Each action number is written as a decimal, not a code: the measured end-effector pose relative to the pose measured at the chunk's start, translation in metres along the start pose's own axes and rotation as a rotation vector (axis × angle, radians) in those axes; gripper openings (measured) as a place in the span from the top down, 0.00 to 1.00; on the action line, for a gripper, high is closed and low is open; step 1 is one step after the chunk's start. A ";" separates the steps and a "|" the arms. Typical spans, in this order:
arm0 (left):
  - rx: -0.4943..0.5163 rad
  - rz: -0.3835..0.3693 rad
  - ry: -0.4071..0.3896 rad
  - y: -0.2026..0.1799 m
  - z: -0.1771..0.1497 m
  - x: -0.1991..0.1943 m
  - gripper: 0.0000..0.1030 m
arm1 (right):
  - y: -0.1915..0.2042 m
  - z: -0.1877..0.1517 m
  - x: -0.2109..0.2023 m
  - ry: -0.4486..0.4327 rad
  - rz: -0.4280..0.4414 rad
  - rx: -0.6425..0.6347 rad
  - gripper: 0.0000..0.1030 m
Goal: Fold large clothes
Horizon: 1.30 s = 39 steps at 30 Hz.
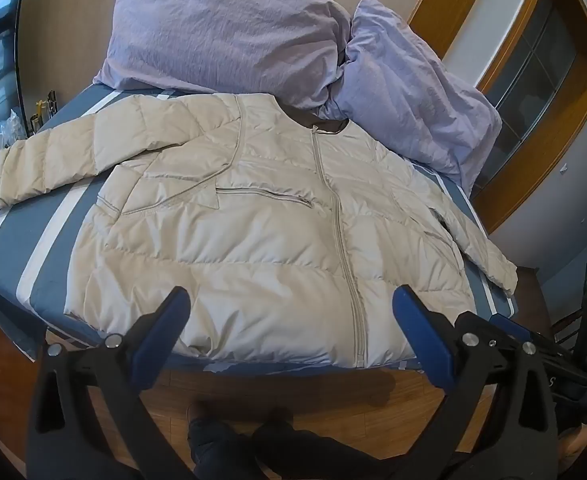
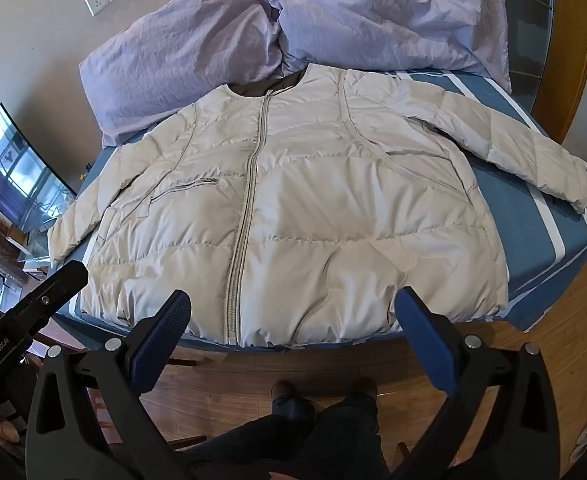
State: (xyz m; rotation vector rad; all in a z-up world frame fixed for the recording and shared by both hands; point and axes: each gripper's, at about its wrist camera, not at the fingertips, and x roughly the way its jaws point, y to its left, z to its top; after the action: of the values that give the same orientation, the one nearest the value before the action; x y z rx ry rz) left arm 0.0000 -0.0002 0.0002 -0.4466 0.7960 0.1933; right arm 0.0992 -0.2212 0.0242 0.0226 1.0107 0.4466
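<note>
A cream puffer jacket (image 1: 253,232) lies flat, front up and zipped, on the blue striped bed (image 1: 21,240), with both sleeves spread out. It also shows in the right wrist view (image 2: 313,216). My left gripper (image 1: 291,300) is open and empty, above the jacket's hem near the bed's front edge. My right gripper (image 2: 293,302) is open and empty, also held above the hem. The left gripper's body (image 2: 29,320) shows at the left of the right wrist view.
Two lilac pillows (image 1: 221,32) (image 1: 421,92) lie at the head of the bed (image 2: 541,240) against the wall. Wooden floor (image 2: 533,360) and the person's legs (image 2: 313,432) lie below the bed's front edge. A screen (image 2: 17,168) stands at the left.
</note>
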 end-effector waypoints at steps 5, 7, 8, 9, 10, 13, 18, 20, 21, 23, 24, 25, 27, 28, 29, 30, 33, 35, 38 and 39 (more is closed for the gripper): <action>0.003 0.000 -0.003 -0.001 0.000 -0.001 0.02 | 0.000 0.000 0.001 0.002 -0.002 -0.001 0.01; -0.002 -0.001 0.003 0.000 0.000 0.000 0.02 | 0.000 0.000 0.001 0.002 -0.002 -0.001 0.01; -0.002 -0.001 0.002 0.000 0.000 0.000 0.02 | 0.000 0.000 0.001 0.002 -0.002 0.000 0.01; -0.002 -0.001 0.002 0.000 0.000 0.000 0.02 | 0.000 0.000 0.001 0.002 -0.002 0.000 0.01; -0.002 -0.001 0.002 0.000 0.000 0.000 0.02 | 0.000 0.000 0.001 0.002 -0.002 -0.001 0.01; -0.001 -0.002 0.002 0.000 0.000 0.000 0.02 | 0.000 0.000 0.001 0.002 -0.003 0.000 0.01; -0.003 -0.001 0.004 0.000 0.000 0.000 0.02 | 0.000 0.001 0.001 0.002 -0.002 -0.001 0.01; -0.003 -0.001 0.004 0.000 0.000 0.000 0.02 | -0.001 0.001 0.001 0.003 -0.002 -0.001 0.01; -0.003 0.000 0.004 0.000 0.000 0.000 0.02 | -0.001 0.001 0.001 0.003 -0.002 -0.001 0.01; -0.004 0.000 0.004 0.000 0.000 0.000 0.02 | -0.001 0.001 0.001 0.003 -0.002 -0.001 0.01; -0.004 0.000 0.005 0.000 0.000 0.000 0.02 | -0.001 0.001 0.001 0.003 -0.002 -0.001 0.01; -0.004 0.000 0.005 0.000 0.000 0.000 0.02 | -0.001 0.001 0.001 0.003 -0.002 0.000 0.01; -0.005 0.001 0.005 0.000 -0.001 0.000 0.02 | -0.001 0.001 0.001 0.003 -0.002 0.000 0.01; -0.005 0.001 0.005 0.000 -0.001 0.000 0.02 | -0.001 0.001 0.001 0.002 -0.002 -0.001 0.01; -0.005 0.001 0.004 0.000 -0.001 0.000 0.02 | -0.001 0.001 0.001 0.002 -0.002 -0.001 0.01; -0.005 0.001 0.004 0.000 -0.001 -0.001 0.02 | -0.001 0.001 0.001 0.002 -0.002 -0.001 0.01; -0.003 0.001 0.003 -0.001 -0.001 -0.001 0.02 | -0.001 0.000 0.000 0.002 -0.002 -0.001 0.01; 0.000 0.000 0.003 -0.002 -0.001 -0.001 0.02 | -0.001 0.000 0.000 0.002 -0.002 0.000 0.01; -0.002 -0.001 0.005 0.000 0.000 0.000 0.02 | -0.002 0.000 0.000 0.002 -0.002 0.000 0.01; -0.002 -0.001 0.005 0.000 0.000 0.000 0.02 | -0.002 0.000 0.000 0.002 -0.002 -0.001 0.01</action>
State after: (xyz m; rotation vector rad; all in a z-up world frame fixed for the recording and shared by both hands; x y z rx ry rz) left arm 0.0001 0.0001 -0.0003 -0.4493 0.8004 0.1917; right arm 0.0998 -0.2226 0.0239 0.0204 1.0126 0.4453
